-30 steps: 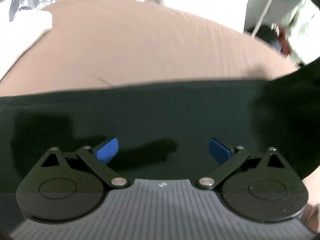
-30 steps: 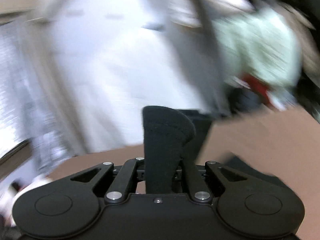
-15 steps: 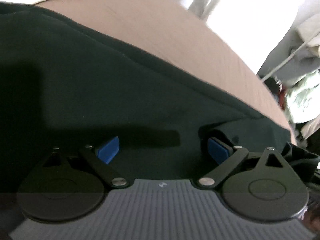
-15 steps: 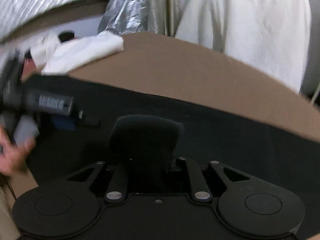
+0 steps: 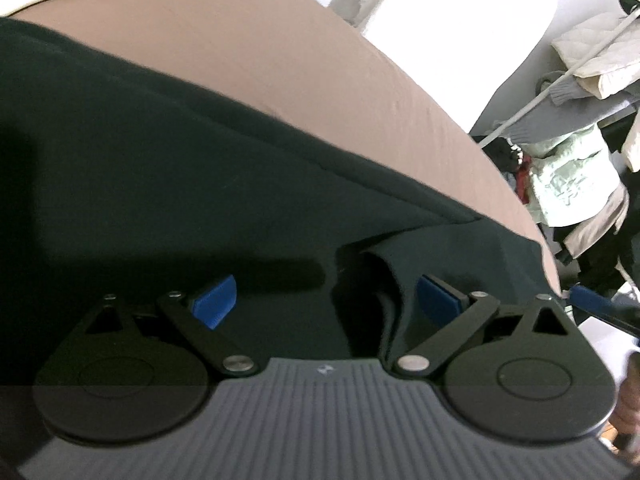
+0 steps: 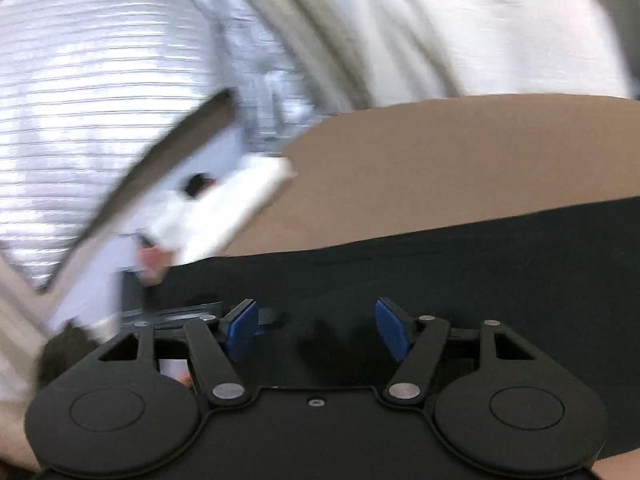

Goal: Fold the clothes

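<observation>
Brown bedding [image 5: 304, 92] carries the dark garment [image 5: 168, 200], spread flat; left tool [image 5: 326, 300] released beside a raised fold, right tool [image 6: 316, 330] opening, empty (folding barely begun).

You are getting strong backlight in both views: the white curtains [image 5: 420, 4] at twelve o'clock are blowing out to pure white. The dark green-black fabric garment [image 5: 168, 184] is swallowing detail, and a hard shadow is darkening it at nine o'clock in the left wrist view. The right wrist view is smearing with motion blur from nine to twelve o'clock, streaking the silvery ribbed window blind [image 6: 80, 120]. Fisheye distortion is bowing the tan cloth-covered surface [image 6: 460, 160].
</observation>
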A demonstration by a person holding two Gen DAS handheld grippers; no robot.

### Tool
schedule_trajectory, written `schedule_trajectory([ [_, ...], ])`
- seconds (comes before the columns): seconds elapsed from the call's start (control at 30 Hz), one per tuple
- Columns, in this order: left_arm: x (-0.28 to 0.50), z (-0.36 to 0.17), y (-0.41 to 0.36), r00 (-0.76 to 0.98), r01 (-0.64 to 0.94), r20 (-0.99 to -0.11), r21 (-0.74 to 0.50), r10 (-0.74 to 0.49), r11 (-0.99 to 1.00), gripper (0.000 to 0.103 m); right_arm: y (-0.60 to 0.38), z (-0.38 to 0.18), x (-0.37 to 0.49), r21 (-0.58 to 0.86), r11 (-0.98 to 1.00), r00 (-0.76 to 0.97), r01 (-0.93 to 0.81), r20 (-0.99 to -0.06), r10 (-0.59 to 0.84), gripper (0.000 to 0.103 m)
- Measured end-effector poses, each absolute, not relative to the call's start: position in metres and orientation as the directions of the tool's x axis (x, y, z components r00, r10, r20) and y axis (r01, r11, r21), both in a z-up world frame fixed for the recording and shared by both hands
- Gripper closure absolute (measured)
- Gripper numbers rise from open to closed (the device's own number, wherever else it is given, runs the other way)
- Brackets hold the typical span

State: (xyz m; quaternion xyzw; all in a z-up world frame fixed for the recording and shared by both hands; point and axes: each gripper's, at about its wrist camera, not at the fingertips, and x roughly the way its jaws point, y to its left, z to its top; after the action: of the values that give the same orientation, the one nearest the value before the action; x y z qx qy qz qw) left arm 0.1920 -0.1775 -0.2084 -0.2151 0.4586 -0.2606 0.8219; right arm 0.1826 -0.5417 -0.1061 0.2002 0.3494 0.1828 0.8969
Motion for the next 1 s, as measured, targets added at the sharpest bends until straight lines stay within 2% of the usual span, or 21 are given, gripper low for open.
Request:
schedule_trajectory([
  [0.1,0.192,-0.207,-0.190,0.419,0.251,-0.628,-0.613,-0.655,0.749,0.004,-0.559,-0.119,0.208,0.404,0.913,0.694,-0.064,-0.639,0.331,0.033],
  [0.2,0.191,-0.207,-0.218,0.363,0.339,-0.652,-0.573,-0.666,0.746,0.005,-0.596,-0.141,0.223,0.478,0.874,0.679,0.086,-0.670,0.299,0.033],
  [0.23,0.186,-0.206,-0.230,0.364,0.395,-0.675,-0.512,-0.642,0.763,0.015,-0.606,-0.152,0.227,0.520,0.845,0.669,0.124,-0.673,0.315,0.033],
  [0.27,0.183,-0.204,-0.242,0.390,0.441,-0.697,-0.432,-0.602,0.787,0.066,-0.615,-0.163,0.230,0.556,0.816,0.659,0.157,-0.674,0.333,0.033],
  [0.3,0.182,-0.200,-0.253,0.405,0.484,-0.716,-0.359,-0.568,0.798,0.085,-0.621,-0.173,0.231,0.580,0.795,0.652,0.181,-0.676,0.345,0.033],
  [0.33,0.181,-0.195,-0.262,0.422,0.516,-0.728,-0.298,-0.541,0.803,0.090,-0.625,-0.180,0.231,0.587,0.783,0.647,0.207,-0.682,0.341,0.033],
  [0.4,0.185,-0.182,-0.269,0.447,0.527,-0.708,-0.287,-0.548,0.800,0.094,-0.624,-0.186,0.235,0.572,0.788,0.638,0.227,-0.699,0.324,0.034],
  [0.6,0.191,-0.122,-0.275,0.625,0.570,-0.543,-0.175,-0.561,0.803,0.094,-0.615,-0.176,0.237,0.489,0.849,0.680,0.199,-0.693,0.240,0.034],
  [0.67,0.200,-0.127,-0.272,0.628,0.535,-0.573,-0.173,-0.527,0.827,0.093,-0.614,-0.181,0.239,0.457,0.866,0.673,0.203,-0.708,0.215,0.033],
  [0.73,0.217,-0.151,-0.271,0.525,0.500,-0.681,-0.239,-0.511,0.832,0.090,-0.612,-0.186,0.242,0.425,0.881,0.663,0.207,-0.724,0.194,0.033],
  [0.8,0.223,-0.177,-0.264,0.469,0.421,-0.754,-0.267,-0.459,0.867,0.079,-0.611,-0.197,0.252,0.403,0.891,0.638,0.210,-0.747,0.187,0.033],
  [0.87,0.216,-0.186,-0.252,0.468,0.384,-0.762,-0.280,-0.447,0.880,0.054,-0.610,-0.203,0.256,0.378,0.906,0.644,0.190,-0.745,0.176,0.033],
  [0.9,0.212,-0.188,-0.247,0.468,0.371,-0.761,-0.292,-0.450,0.881,0.047,-0.610,-0.204,0.257,0.366,0.915,0.657,0.170,-0.734,0.171,0.033],
  [0.93,0.208,-0.190,-0.241,0.468,0.359,-0.759,-0.304,-0.452,0.882,0.030,-0.608,-0.204,0.260,0.356,0.924,0.674,0.140,-0.718,0.175,0.042],
  [0.97,0.204,-0.191,-0.234,0.463,0.341,-0.757,-0.328,-0.461,0.881,0.012,-0.603,-0.204,0.263,0.337,0.936,0.687,0.103,-0.705,0.178,0.068],
  [1.0,0.203,-0.193,-0.226,0.436,0.304,-0.754,-0.391,-0.492,0.869,0.006,-0.595,-0.203,0.267,0.281,0.957,0.694,0.071,-0.703,0.155,0.073],
])
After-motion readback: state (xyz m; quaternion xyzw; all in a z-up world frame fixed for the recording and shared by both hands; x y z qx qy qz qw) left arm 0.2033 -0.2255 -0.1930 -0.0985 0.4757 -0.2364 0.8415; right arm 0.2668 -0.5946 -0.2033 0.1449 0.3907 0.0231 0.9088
